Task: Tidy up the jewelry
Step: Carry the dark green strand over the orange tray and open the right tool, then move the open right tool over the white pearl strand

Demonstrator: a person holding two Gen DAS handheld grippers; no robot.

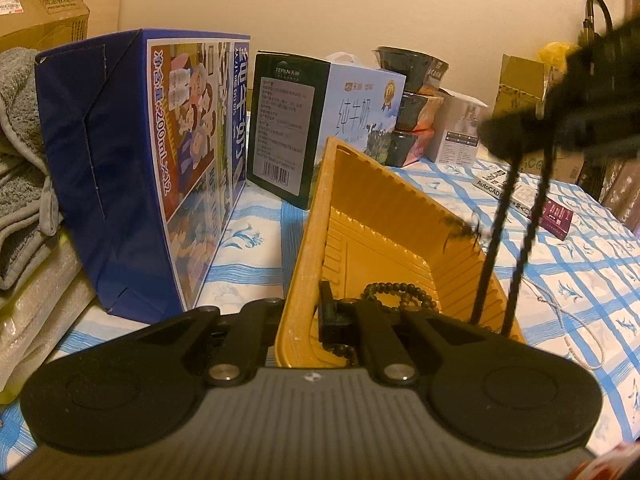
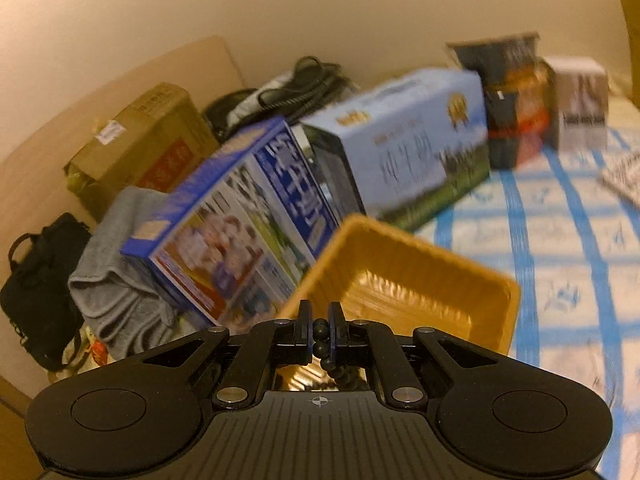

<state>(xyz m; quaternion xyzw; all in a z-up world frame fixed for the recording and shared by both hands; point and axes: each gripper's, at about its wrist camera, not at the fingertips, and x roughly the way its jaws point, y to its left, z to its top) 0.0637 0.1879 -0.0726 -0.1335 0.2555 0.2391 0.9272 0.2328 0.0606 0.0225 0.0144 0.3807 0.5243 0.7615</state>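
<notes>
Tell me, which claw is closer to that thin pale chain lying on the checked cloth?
Hard to say. The pale chain lies right of the yellow tray. The left claw grips the tray's near rim. The right claw hangs above the tray, holding dark beads.

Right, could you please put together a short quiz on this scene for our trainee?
1. True or false: the left gripper has its fingers closed on the near wall of the yellow tray.
2. What does the right gripper hold? A) a dark bead strand B) a wristwatch C) a ring
3. Where does the thin pale necklace lie?

Key: 1 true. 2 A. 3 on the checked cloth, outside the tray, to its right in the left wrist view.
</notes>
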